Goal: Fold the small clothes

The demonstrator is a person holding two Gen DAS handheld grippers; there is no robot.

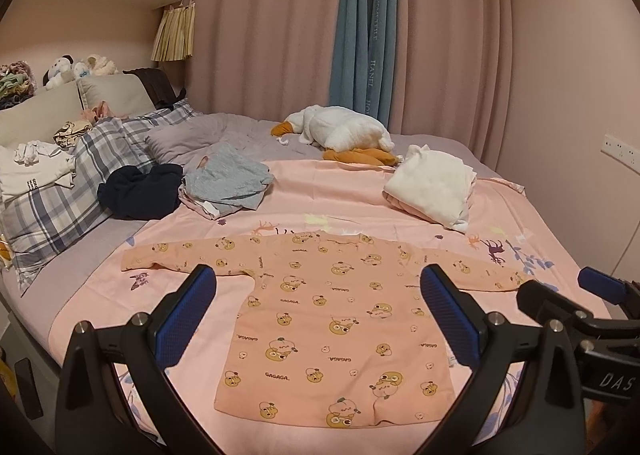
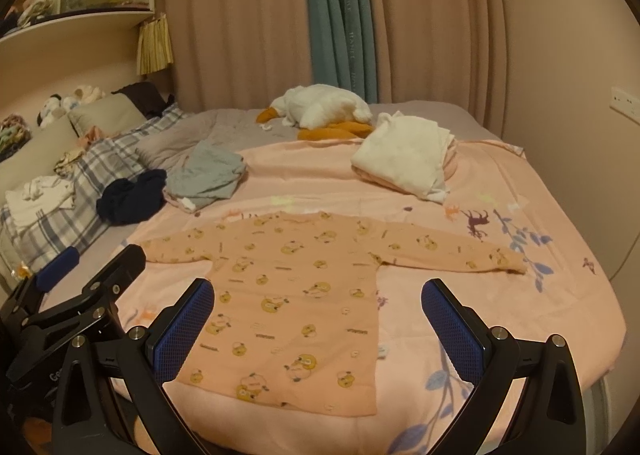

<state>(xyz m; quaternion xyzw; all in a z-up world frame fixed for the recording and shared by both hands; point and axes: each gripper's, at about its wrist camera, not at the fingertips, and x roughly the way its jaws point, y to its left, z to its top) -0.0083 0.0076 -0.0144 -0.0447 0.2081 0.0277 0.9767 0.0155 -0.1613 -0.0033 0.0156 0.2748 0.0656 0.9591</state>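
Observation:
A small pink long-sleeved shirt (image 1: pixel 332 319) with a yellow cartoon print lies flat on the pink bedsheet (image 1: pixel 328 191), both sleeves spread out; it also shows in the right wrist view (image 2: pixel 296 295). My left gripper (image 1: pixel 318 291) is open and empty, held above the shirt's lower half. My right gripper (image 2: pixel 318 307) is open and empty, above the shirt's hem and right side. The right gripper shows at the right edge of the left wrist view (image 1: pixel 592 303), and the left gripper at the left edge of the right wrist view (image 2: pixel 80 271).
Beyond the shirt lie a folded white garment (image 1: pixel 432 183), a grey-blue garment pile (image 1: pixel 228 183), a dark navy garment (image 1: pixel 140 191) and a white plush goose (image 1: pixel 340 131). Plaid pillows (image 1: pixel 60 191) with folded clothes are at the left. Curtains (image 1: pixel 280 35) hang behind the bed.

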